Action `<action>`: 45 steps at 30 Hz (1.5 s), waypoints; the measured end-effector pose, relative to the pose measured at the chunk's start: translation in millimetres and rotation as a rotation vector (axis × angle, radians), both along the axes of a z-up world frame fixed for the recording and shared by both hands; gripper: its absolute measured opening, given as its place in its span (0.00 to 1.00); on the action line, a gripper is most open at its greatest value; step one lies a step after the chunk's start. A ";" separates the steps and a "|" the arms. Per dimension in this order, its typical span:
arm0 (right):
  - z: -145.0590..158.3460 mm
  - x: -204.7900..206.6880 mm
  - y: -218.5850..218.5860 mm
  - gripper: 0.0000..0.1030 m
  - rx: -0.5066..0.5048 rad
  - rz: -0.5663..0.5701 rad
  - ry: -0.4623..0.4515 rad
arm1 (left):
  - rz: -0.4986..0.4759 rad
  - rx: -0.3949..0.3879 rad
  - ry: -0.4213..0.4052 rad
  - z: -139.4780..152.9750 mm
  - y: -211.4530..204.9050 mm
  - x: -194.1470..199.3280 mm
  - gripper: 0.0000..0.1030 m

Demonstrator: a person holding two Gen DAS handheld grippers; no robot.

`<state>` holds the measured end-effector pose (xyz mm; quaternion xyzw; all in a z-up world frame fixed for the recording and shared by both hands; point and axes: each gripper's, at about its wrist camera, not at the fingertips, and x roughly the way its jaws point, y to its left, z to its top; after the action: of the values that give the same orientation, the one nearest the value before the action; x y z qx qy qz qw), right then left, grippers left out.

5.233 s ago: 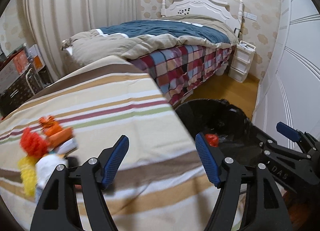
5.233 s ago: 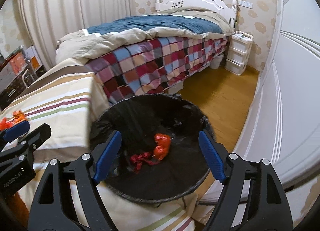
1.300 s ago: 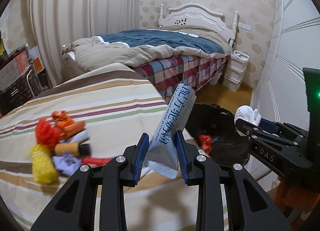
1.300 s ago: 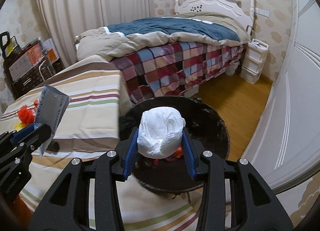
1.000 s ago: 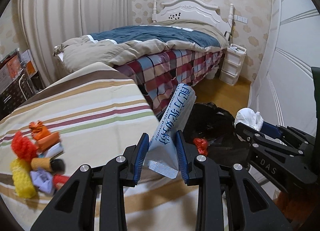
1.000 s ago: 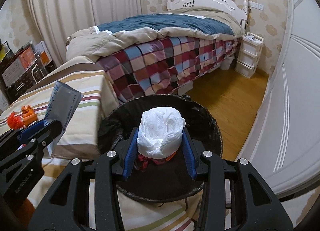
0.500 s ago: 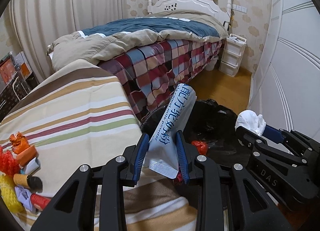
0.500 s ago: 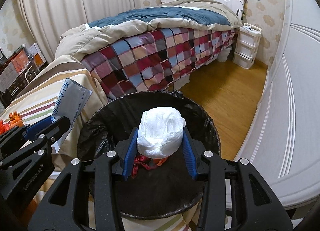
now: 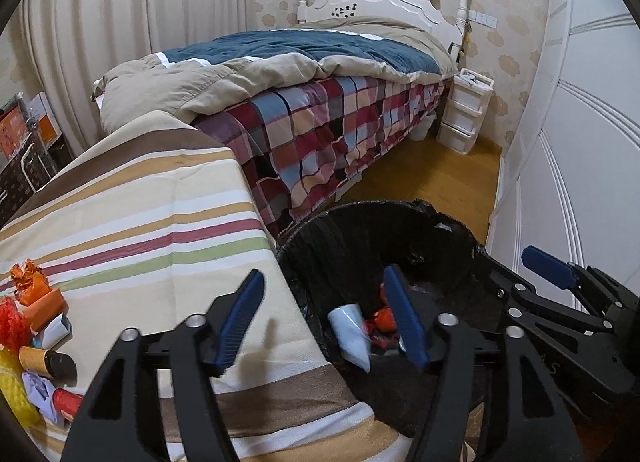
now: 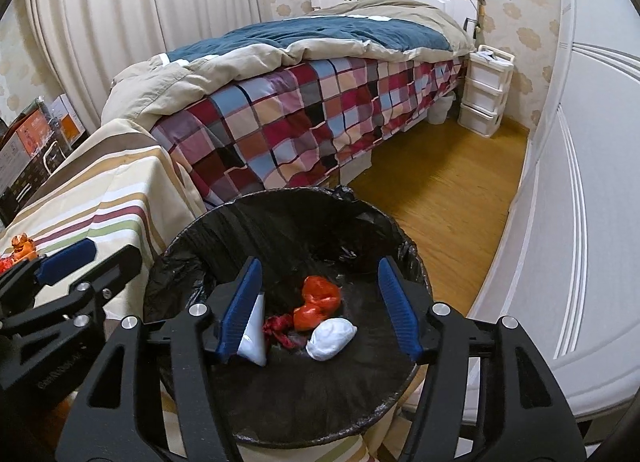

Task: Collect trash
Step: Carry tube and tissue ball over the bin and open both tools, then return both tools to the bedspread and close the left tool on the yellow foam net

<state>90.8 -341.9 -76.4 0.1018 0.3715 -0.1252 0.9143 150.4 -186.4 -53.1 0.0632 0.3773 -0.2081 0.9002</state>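
Note:
A bin lined with a black bag [image 10: 280,214] stands beside the striped table. In it lie a white tissue wad [image 10: 331,339], a grey packet [image 10: 253,336] and red-orange wrappers [image 10: 316,300]. My right gripper [image 10: 318,308] hangs over the bin, its jaws opening with nothing between them. My left gripper [image 9: 322,318] hovers at the bin's [image 9: 360,218] left rim, its jaws opening and empty too; the grey packet [image 9: 350,336] lies below it. More trash [image 9: 34,326] sits in a pile at the table's left edge.
The striped tablecloth [image 9: 140,222] covers the table on the left. A bed with a checked cover [image 10: 320,118] lies behind the bin. A white wardrobe [image 10: 580,182] lines the right side, with wooden floor [image 10: 440,190] between. White drawers [image 10: 484,90] stand by the headboard.
Both grippers opened over the bin. The grey packet dropped from the left one and the white tissue wad from the right one; both now lie in the bin.

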 end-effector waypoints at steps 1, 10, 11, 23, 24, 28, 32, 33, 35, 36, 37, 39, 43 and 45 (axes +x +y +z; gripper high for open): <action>0.5 -1.0 -0.5 0.58 -0.001 -0.002 -0.002 | 0.005 -0.003 -0.001 1.3 1.7 -0.1 0.66; 7.6 -9.2 5.7 0.61 -0.001 -0.007 -0.011 | 0.059 -0.022 -0.026 17.6 26.5 -10.3 0.72; 8.6 -10.1 7.6 0.62 -0.001 -0.005 -0.013 | 0.062 -0.024 -0.028 19.2 30.0 -12.6 0.72; 17.5 -20.8 64.4 0.65 -0.001 0.101 -0.019 | 0.153 -0.005 -0.045 28.9 89.6 -39.7 0.72; 17.8 -21.2 69.6 0.65 -0.003 0.111 -0.018 | 0.168 -0.002 -0.044 28.7 97.1 -41.5 0.72; 18.6 -19.5 99.8 0.65 -0.006 0.176 -0.014 | 0.218 0.003 -0.036 26.9 126.7 -49.1 0.72; 21.1 -19.2 133.4 0.65 -0.021 0.249 -0.014 | 0.280 0.006 -0.033 28.3 160.0 -58.1 0.72; 21.4 -19.9 140.4 0.65 -0.025 0.263 -0.014 | 0.297 0.006 -0.034 28.8 168.2 -60.1 0.72; 22.8 -18.4 157.5 0.65 -0.032 0.300 -0.013 | 0.328 0.007 -0.033 28.9 183.1 -62.4 0.72; 22.9 -18.3 163.4 0.65 -0.034 0.312 -0.014 | 0.345 0.010 -0.033 28.5 190.2 -62.5 0.72; 23.4 -17.2 172.0 0.65 -0.039 0.329 -0.014 | 0.359 0.012 -0.032 27.7 196.4 -62.8 0.72; 24.3 -14.4 186.6 0.65 -0.047 0.358 -0.012 | 0.393 0.017 -0.024 24.8 211.7 -62.0 0.72; 24.6 -9.1 203.4 0.65 -0.053 0.386 -0.006 | 0.460 0.017 0.000 17.2 238.4 -56.9 0.72; 24.7 -7.0 207.5 0.65 -0.053 0.393 -0.002 | 0.479 0.019 0.009 13.1 248.1 -56.0 0.72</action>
<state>83.8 -134.5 -51.7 0.0034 0.3801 0.0463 0.9238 94.4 61.7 -40.0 -0.0206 0.3874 0.0149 0.9215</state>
